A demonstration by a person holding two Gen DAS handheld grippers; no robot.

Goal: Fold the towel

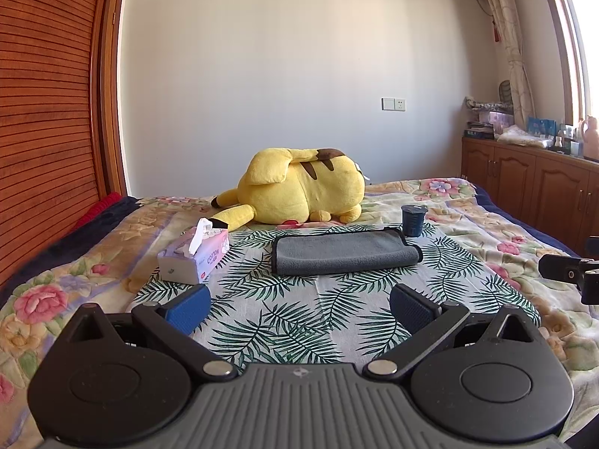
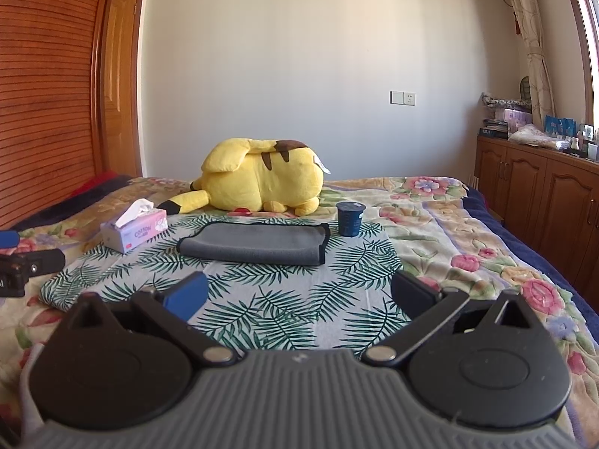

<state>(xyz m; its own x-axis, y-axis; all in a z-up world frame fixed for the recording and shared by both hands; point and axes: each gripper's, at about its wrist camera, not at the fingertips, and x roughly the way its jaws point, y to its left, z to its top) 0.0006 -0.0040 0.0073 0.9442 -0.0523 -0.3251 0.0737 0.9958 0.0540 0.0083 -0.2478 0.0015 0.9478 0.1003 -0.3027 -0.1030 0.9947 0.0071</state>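
Bed (image 1: 498, 224): covered by a floral quilt, with dark blue bedding showing along its edges.
Leaf-print cloth (image 1: 299, 318): spread flat over the quilt; the smaller things sit on it or at its edge.
Plush toy (image 1: 299, 191): yellow, with brown stripes, lying on its side at the far edge of the leaf-print cloth, behind everything else.
Towel (image 1: 344, 252): grey with a dark border, lying on the leaf-print cloth, already doubled over into a long flat band; the rounded fold faces the claws and the bordered edges face the plush toy. Neither claw touches it.
Left claw (image 1: 303, 307): held low over the near part of the cloth, blue pads (image 1: 189, 308) spread wide, nothing between them, well short of the towel.
Right claw (image 2: 299, 297): likewise spread wide and empty, hovering over the near cloth, apart from the towel.
Tissue box (image 1: 196, 258): pale purple and pink pack marked COTTON, left of the towel near the cloth's left edge; one white tissue stands up out of its top slot.
Cup (image 1: 413, 220): small, dark blue, upright at the towel's far right corner, just beside it; its top looks covered and I cannot tell what is inside.
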